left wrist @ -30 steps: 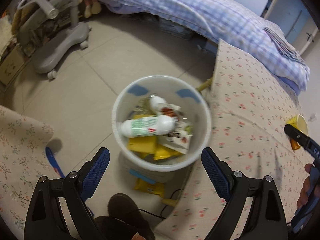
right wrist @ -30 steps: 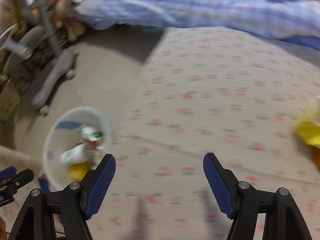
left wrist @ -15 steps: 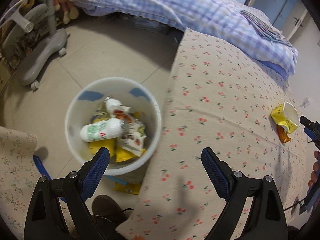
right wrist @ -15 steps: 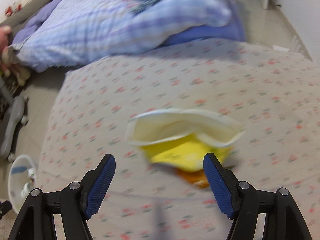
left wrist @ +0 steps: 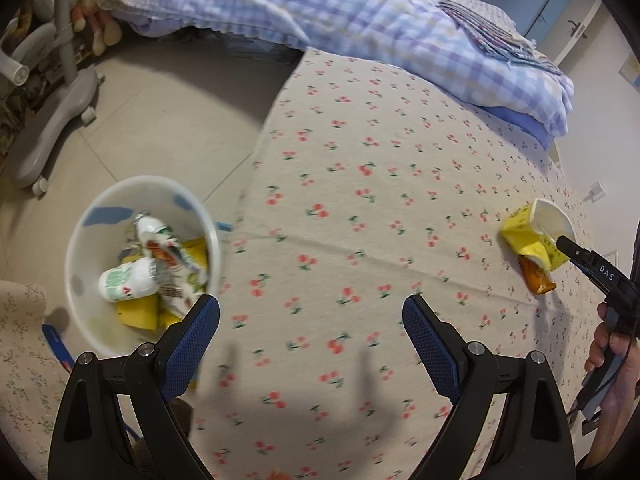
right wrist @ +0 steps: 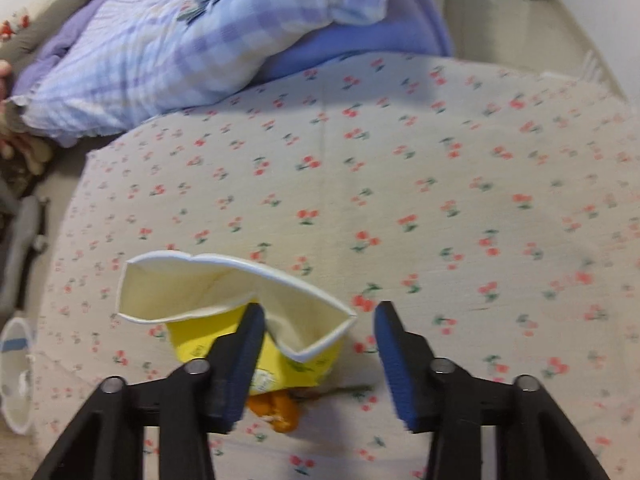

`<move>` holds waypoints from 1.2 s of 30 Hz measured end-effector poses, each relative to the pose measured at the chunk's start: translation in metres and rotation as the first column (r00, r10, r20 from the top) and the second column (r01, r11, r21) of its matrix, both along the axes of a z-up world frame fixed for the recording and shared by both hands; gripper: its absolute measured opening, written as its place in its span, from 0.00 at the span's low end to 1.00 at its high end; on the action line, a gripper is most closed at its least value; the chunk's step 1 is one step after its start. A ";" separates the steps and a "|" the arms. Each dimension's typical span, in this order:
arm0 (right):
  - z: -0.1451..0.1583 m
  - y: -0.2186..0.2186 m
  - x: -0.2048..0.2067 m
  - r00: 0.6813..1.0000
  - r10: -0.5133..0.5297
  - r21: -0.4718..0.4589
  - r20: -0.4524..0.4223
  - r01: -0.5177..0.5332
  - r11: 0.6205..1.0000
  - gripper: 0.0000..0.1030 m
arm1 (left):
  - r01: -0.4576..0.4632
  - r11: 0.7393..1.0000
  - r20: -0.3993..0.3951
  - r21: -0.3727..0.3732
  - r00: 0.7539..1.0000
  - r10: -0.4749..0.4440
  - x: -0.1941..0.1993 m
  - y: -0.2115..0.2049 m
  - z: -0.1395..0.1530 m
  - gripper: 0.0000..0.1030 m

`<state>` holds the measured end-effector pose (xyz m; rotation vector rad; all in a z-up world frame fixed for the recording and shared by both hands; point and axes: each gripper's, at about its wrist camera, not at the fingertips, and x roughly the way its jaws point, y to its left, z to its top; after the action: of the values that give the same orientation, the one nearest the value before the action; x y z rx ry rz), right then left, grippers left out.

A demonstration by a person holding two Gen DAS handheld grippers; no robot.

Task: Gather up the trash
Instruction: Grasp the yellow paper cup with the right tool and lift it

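The bed (left wrist: 360,20), covered by a blue-and-white checked quilt (right wrist: 192,40), is occupying the upper part of both frames. The bench (left wrist: 380,200), draped in a cherry-print cloth, is filling the centre and right of the left wrist view and most of the right wrist view. A grey wheeled chair base (left wrist: 52,116) is standing on the tiled floor (left wrist: 168,120) at the upper left of the left wrist view.

The white trash bin (left wrist: 80,280) is sitting on the floor at the lower left of the left wrist view, just beside the bench edge. It is holding a white bottle (left wrist: 128,282), yellow wrappers and other packaging.

The left hand-held gripper (left wrist: 310,334) is hovering over the bench at the bottom centre of its frame, jaws spread wide and holding nothing.

The right hand-held gripper (right wrist: 318,332) is sitting at the crushed yellow paper cup (right wrist: 240,304) in the lower centre of its frame. Its jaws are partly open: the left finger is overlapping the cup's yellow wall, the right finger is standing clear beside the rim. The cup is lying on the bench at the right edge of the left wrist view, with an orange wrapper (left wrist: 536,278) touching it underneath.
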<state>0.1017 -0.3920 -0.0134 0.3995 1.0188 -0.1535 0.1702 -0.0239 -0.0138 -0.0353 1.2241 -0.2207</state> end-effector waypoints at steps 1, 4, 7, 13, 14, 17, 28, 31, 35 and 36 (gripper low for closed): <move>-0.001 0.002 0.001 1.000 0.015 0.009 0.007 -0.015 1.000 0.37 | 0.002 1.000 -0.002 -0.003 1.000 -0.002 0.000 -0.005 0.000 0.92; 0.008 0.008 -0.002 0.998 0.030 0.008 0.056 -0.030 1.000 0.24 | 0.013 1.000 -0.005 -0.019 1.000 -0.013 -0.003 -0.020 0.000 0.92; 0.023 0.011 -0.012 0.996 0.033 -0.022 0.088 -0.032 0.999 0.09 | 0.030 0.999 0.010 -0.019 1.000 -0.030 -0.008 -0.037 0.002 0.92; 0.041 -0.005 -0.039 0.991 -0.013 -0.037 0.133 0.018 0.999 0.08 | 0.093 0.996 0.022 -0.009 0.995 -0.092 -0.020 -0.080 -0.002 0.92; 0.042 -0.010 -0.042 0.990 -0.029 -0.028 0.136 0.033 0.999 0.08 | 0.105 0.994 0.025 -0.003 0.994 -0.105 -0.022 -0.089 -0.003 0.92; 0.044 -0.032 -0.059 0.985 -0.102 -0.020 0.136 0.106 0.994 0.08 | 0.131 0.991 0.028 0.001 0.991 -0.131 -0.026 -0.110 -0.003 0.92; 0.046 -0.097 -0.114 0.948 -0.298 -0.055 0.115 0.305 0.951 0.08 | 0.172 0.973 -0.023 -0.154 0.984 -0.178 -0.029 -0.194 -0.020 0.81; 0.040 -0.102 -0.119 0.948 -0.302 -0.049 0.099 0.308 0.950 0.08 | 0.191 0.968 -0.031 -0.160 0.980 -0.199 -0.031 -0.221 -0.024 0.65; 0.037 -0.109 -0.126 0.945 -0.315 -0.031 0.087 0.318 0.947 0.08 | 0.202 0.964 -0.020 -0.172 0.978 -0.208 -0.031 -0.245 -0.027 0.52; 0.037 -0.111 -0.126 0.944 -0.317 -0.026 0.086 0.320 0.947 0.08 | 0.202 0.963 -0.021 -0.180 0.978 -0.209 -0.030 -0.251 -0.028 0.48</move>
<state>-0.0248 -0.5029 0.0231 0.5294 0.8643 -0.4449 0.1402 -0.2744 -0.0419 -0.0675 1.2451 -0.5127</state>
